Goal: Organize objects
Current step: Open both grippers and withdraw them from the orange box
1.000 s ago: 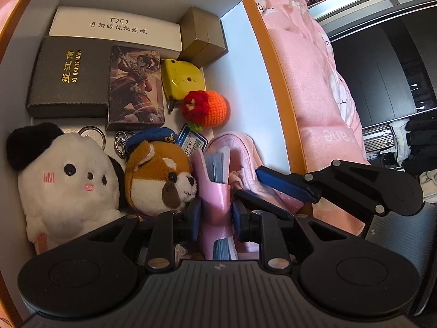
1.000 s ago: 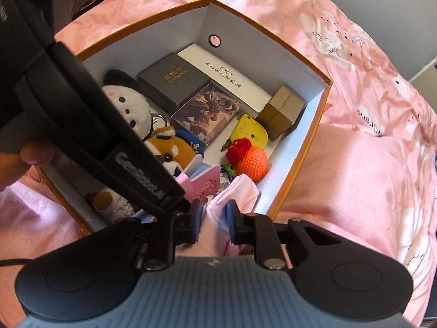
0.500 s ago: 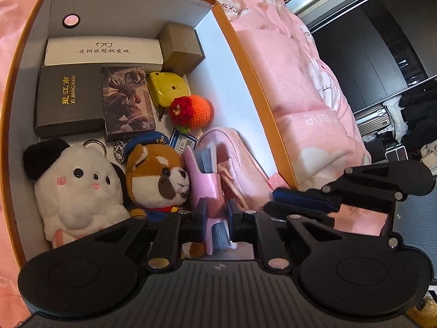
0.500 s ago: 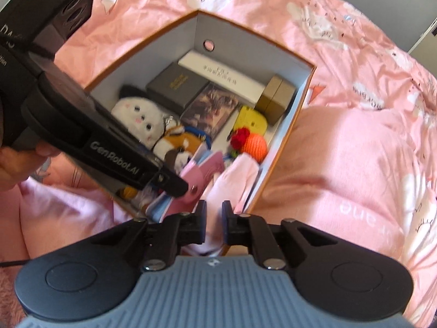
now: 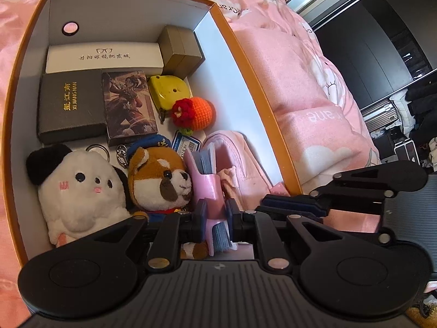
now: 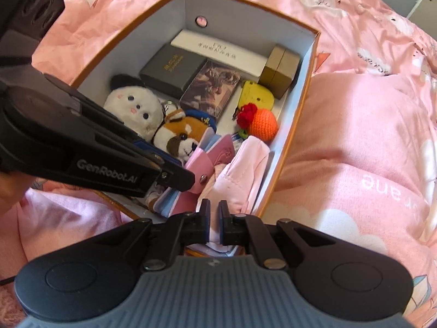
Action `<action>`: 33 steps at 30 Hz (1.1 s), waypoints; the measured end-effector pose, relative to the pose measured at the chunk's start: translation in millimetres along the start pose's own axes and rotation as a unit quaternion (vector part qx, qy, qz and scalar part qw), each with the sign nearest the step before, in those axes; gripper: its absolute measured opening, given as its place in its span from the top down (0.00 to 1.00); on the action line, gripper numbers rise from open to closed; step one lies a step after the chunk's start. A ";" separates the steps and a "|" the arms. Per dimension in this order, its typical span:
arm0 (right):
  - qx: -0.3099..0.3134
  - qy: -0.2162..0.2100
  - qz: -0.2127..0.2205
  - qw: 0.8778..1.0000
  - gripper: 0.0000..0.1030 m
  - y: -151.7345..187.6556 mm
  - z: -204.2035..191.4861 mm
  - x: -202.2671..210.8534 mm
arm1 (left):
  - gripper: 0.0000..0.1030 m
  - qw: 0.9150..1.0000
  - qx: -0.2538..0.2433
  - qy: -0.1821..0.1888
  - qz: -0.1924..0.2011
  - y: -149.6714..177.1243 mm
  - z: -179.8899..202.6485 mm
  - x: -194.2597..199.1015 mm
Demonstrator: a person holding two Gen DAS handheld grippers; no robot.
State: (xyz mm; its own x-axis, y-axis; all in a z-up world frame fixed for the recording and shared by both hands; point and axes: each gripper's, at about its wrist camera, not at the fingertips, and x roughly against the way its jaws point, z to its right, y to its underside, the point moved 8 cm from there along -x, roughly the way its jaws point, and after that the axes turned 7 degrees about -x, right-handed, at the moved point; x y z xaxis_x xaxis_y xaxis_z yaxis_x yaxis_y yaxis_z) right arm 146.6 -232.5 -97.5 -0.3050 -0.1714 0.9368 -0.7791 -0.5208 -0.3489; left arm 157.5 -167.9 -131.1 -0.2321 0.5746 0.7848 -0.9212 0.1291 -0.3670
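An orange-rimmed box (image 5: 245, 54) lies on pink bedding. In its near right corner a pink card holder (image 5: 209, 188) with blue sleeves stands on edge, and my left gripper (image 5: 215, 213) is shut on its lower part. To its right a pink fabric pouch (image 5: 240, 164) leans on the box wall. My right gripper (image 5: 266, 201) comes in from the right at the pouch's near end. In the right wrist view the right gripper (image 6: 214, 213) is shut on the near edge of the pouch (image 6: 245, 169), and the left gripper (image 6: 188, 180) pinches the card holder (image 6: 218, 153).
The box also holds a white plush (image 5: 79, 188), a red-panda plush (image 5: 161, 180), a dark case (image 5: 69, 106), a white glasses case (image 5: 103, 57), an illustrated card box (image 5: 128, 104), a yellow tape measure (image 5: 166, 93), a crochet orange (image 5: 199, 112) and a brown box (image 5: 180, 52). Pink bedding (image 6: 355, 136) surrounds it.
Both grippers have closed, the left on the card holder and the right on the pouch. The left one has risen a little and both have rolled, so more of the box shows.
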 end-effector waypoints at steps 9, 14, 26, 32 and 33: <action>-0.060 -0.003 0.101 0.993 0.88 -10.6 -6.3 45.4 | 0.84 0.996 -0.028 -0.045 0.072 -3.0 4.1 50.0; -0.101 -0.017 0.183 0.978 0.73 -20.8 -16.8 78.3 | 0.84 0.983 -0.052 -0.104 0.142 -3.5 9.5 97.0; -0.152 -0.099 0.338 0.923 0.52 -26.5 -72.5 143.6 | 0.70 0.933 -0.106 -0.238 0.250 28.0 20.5 207.0; -0.156 -0.111 0.370 0.909 0.35 -13.7 -101.5 152.0 | 0.31 0.914 -0.111 -0.266 0.285 50.8 12.8 240.0; -0.155 -0.098 0.372 0.910 0.31 -10.7 -104.6 152.2 | 0.28 0.910 -0.110 -0.272 0.292 53.8 10.1 242.2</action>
State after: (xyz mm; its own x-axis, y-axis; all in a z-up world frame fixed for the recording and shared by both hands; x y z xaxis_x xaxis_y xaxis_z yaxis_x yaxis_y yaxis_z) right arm 51.2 -165.5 46.3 -0.7316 -0.5421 0.4134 -0.5223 0.0559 -0.8509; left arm 48.6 -30.0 44.3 -0.8373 0.1208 0.5333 -0.5204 0.1234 -0.8450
